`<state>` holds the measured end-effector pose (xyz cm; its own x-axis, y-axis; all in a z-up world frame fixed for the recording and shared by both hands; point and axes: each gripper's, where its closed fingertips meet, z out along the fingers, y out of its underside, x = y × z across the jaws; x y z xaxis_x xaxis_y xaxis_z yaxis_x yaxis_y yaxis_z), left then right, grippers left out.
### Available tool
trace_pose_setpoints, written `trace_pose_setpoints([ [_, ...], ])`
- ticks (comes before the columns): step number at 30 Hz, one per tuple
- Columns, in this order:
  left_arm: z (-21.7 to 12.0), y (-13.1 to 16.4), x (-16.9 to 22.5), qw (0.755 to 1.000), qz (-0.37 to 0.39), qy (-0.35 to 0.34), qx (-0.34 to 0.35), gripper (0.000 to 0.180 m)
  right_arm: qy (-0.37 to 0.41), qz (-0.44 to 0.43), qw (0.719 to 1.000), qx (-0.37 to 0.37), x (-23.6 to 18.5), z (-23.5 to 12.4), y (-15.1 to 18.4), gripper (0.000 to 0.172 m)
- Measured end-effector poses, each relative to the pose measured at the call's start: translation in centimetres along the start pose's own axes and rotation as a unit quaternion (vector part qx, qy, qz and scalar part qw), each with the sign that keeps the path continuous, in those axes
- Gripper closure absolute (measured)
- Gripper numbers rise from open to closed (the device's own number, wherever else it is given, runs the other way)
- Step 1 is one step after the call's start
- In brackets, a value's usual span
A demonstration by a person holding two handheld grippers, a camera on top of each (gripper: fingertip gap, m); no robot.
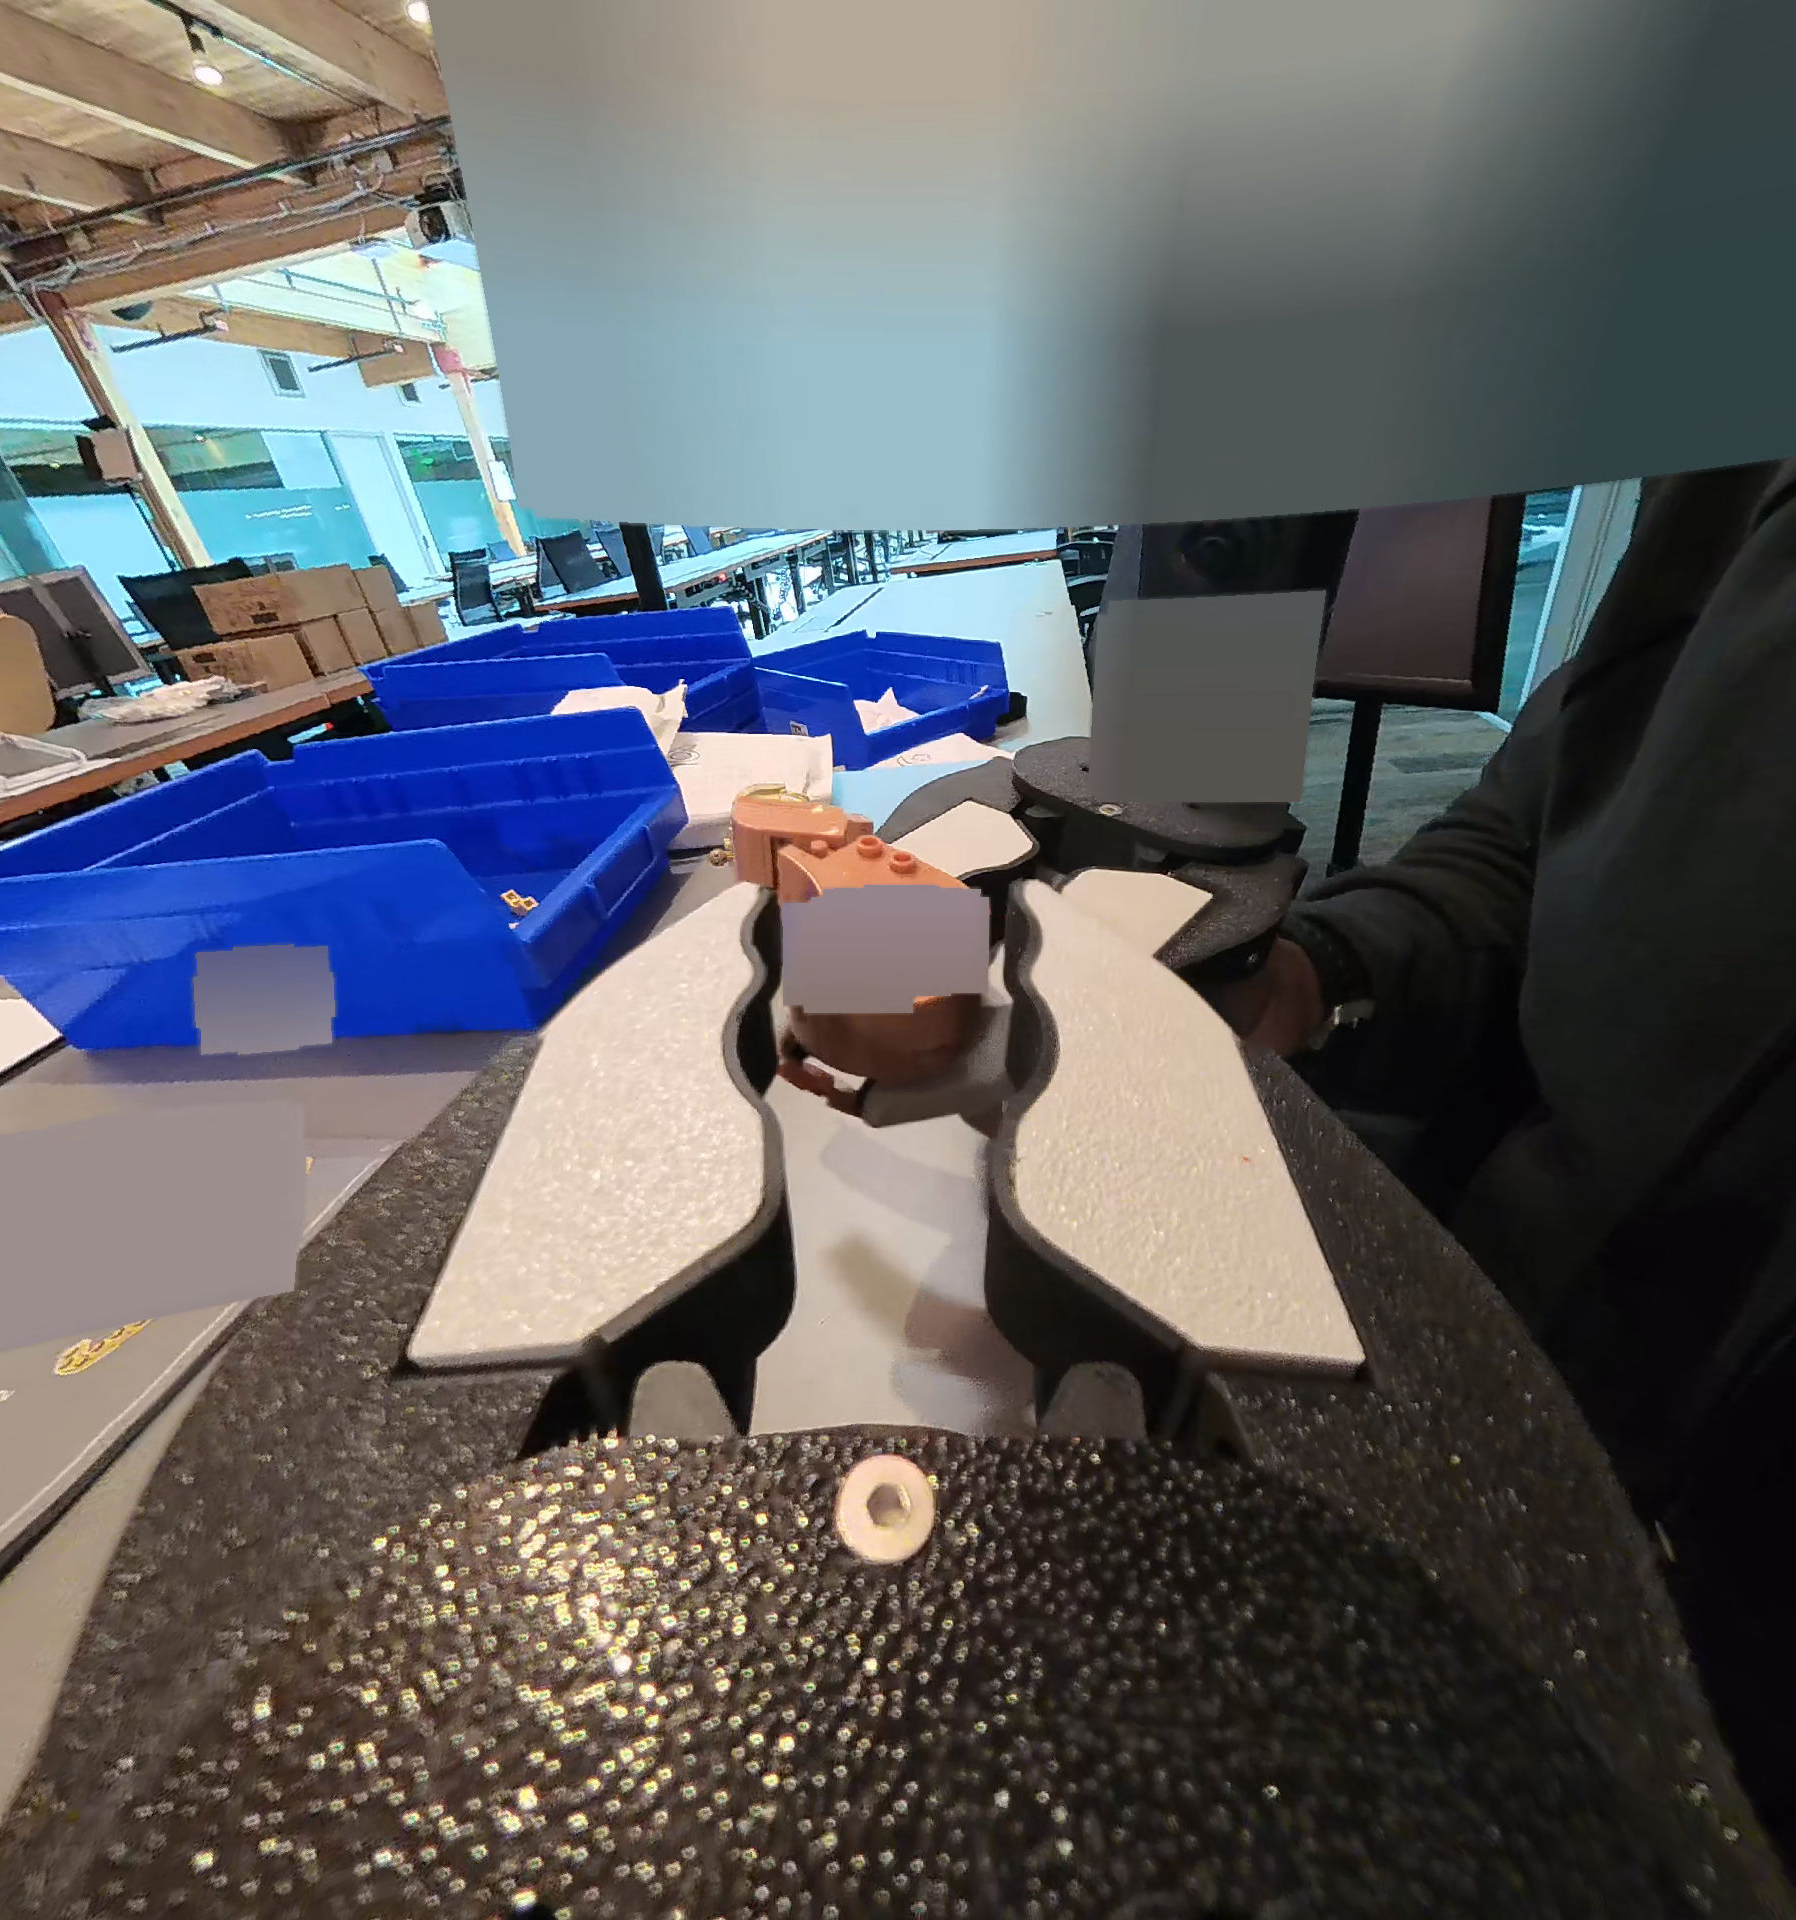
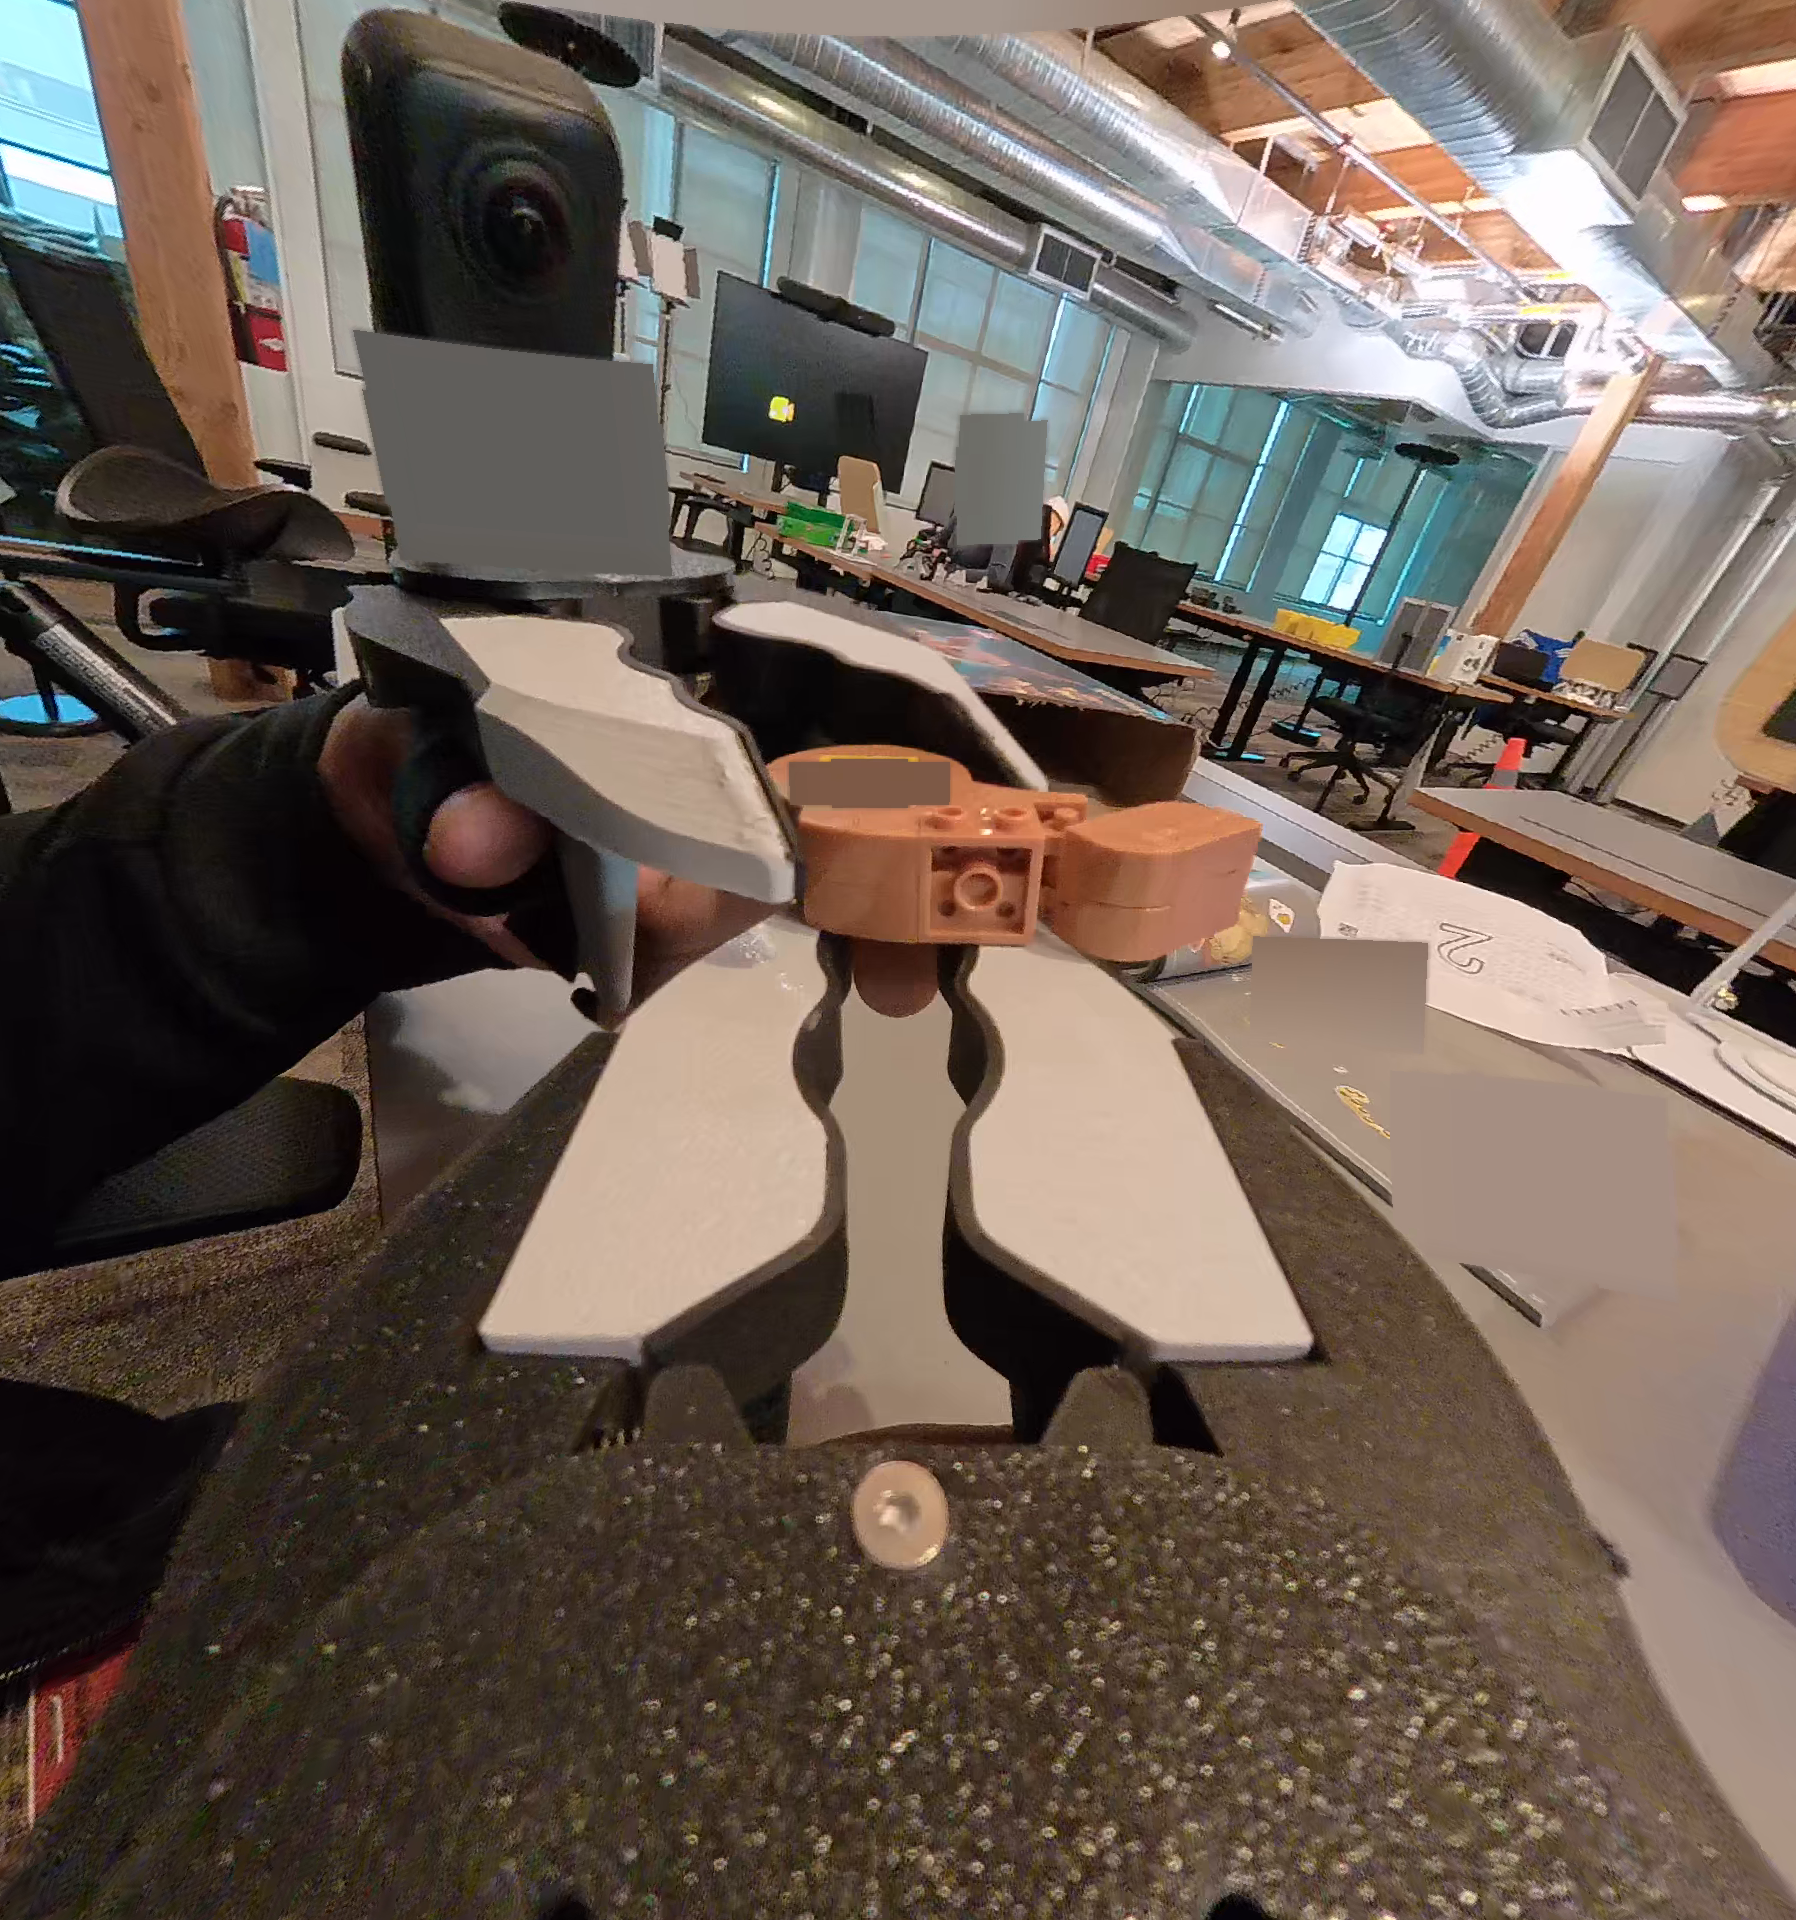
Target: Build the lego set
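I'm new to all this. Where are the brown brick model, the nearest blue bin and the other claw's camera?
brown brick model [image 2: 980,881]: right wrist view, studded square face.
nearest blue bin [image 1: 374,831]: left wrist view, inner wall.
camera [image 2: 504,208]: right wrist view, lens.

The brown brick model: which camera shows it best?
The right wrist view: the brown brick model faces the camera whole, studs and side lobe clear. In the left wrist view it sits between the fingers, partly under a blurred patch.

My gripper [image 1: 878,997] bodies are rough, speckled black plastic with matt white, grainy fingers [image 1: 613,1122]. The brown brick model [image 2: 915,862] is smooth plastic; the blue bins [image 1: 354,883] are glossy plastic; the bench [image 2: 1559,1247] is smooth grey.
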<state>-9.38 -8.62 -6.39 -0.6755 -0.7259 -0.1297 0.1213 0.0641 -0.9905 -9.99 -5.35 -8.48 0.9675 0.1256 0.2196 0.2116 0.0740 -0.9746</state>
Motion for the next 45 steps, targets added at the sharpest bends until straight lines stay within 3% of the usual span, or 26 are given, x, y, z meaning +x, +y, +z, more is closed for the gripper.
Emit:
trace_pose_setpoints([
  [11, 1.0, 0.1, -0.8, 0.999, -0.038, -0.030, 0.023, 0.143, 0.042, 0.000, 0.999, 0.007, 1.2, -0.4, -0.2, 0.156],
  [18, 0.9, 0.3, -1.0, 0.999, 0.001, -0.040, 0.012, 0.144, 0.038, 0.000, 0.999, 0.005, 1.1, -0.4, -0.1, 0.157],
  [23, 0.0, -0.5, -1.1, 0.999, 0.026, -0.040, 0.022, 0.144, 0.009, -0.005, 1.000, -0.026, 0.7, -0.5, 0.7, 0.157],
  [28, -2.2, 0.9, -1.6, 0.999, 0.037, -0.017, -0.029, 0.144, -0.074, -0.058, 0.991, -0.096, 0.6, -3.1, 1.6, 0.157],
  [34, -2.0, 4.0, -0.7, 0.997, 0.019, 0.036, -0.070, 0.144, -0.204, -0.121, 0.958, -0.159, 0.5, -4.0, -2.4, 0.157],
  [41, -1.8, 4.1, 0.1, 0.996, 0.007, 0.061, -0.067, 0.144, -0.308, -0.177, 0.887, -0.296, -0.7, -1.7, -0.1, 0.156],
  [45, -2.2, 3.6, -0.1, 0.997, -0.007, 0.059, -0.048, 0.144, -0.325, -0.174, 0.876, -0.310, -0.9, -1.1, -0.2, 0.156],
])
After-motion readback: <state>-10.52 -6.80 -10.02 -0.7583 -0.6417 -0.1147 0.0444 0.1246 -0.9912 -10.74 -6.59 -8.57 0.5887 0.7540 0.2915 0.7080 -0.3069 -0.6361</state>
